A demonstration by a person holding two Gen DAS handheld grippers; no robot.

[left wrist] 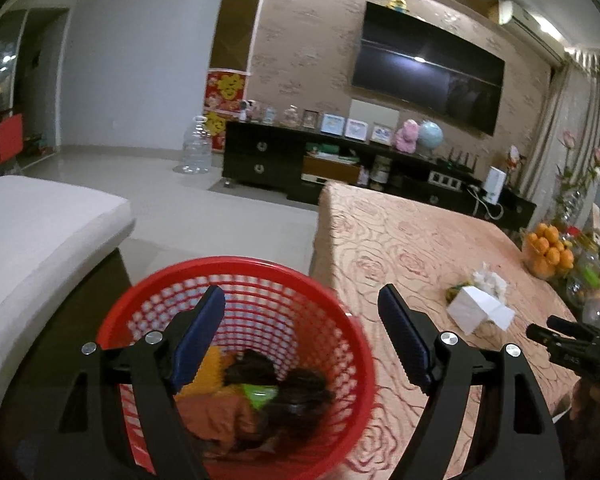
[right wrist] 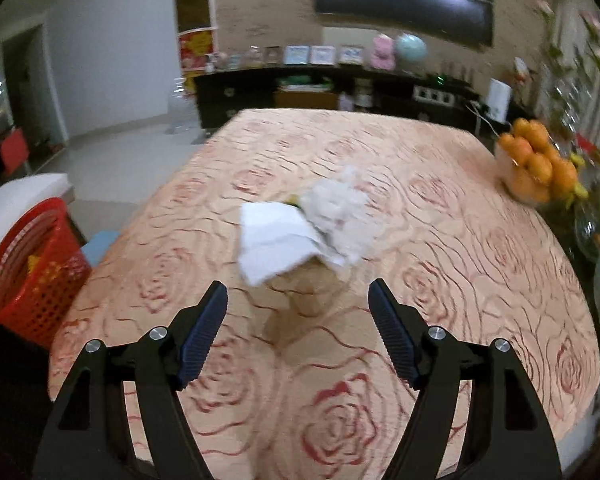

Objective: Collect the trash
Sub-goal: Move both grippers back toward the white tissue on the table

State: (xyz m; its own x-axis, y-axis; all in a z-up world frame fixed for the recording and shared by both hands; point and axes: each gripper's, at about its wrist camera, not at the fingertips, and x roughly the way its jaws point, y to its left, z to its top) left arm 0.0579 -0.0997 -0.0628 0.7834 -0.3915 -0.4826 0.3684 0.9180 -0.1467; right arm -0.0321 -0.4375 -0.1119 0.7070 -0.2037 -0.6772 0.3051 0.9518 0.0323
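We see the white tissue wad (right wrist: 304, 232) at frame centre on the table (right wrist: 460, 280), long axis running lower left to upper right. It lies just above the released, empty right tool (right wrist: 298, 300). Left tool (left wrist: 302, 304) also released, over the red basket (left wrist: 148, 292).

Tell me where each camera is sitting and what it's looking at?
Left wrist: sits on the left gripper, looks down into the red basket beside the table; its open fingers and the right gripper show.
Right wrist: sits on the right gripper, looks across the table at the white tissues; its open fingers show.
Shared: basket, tissues, oranges, TV.
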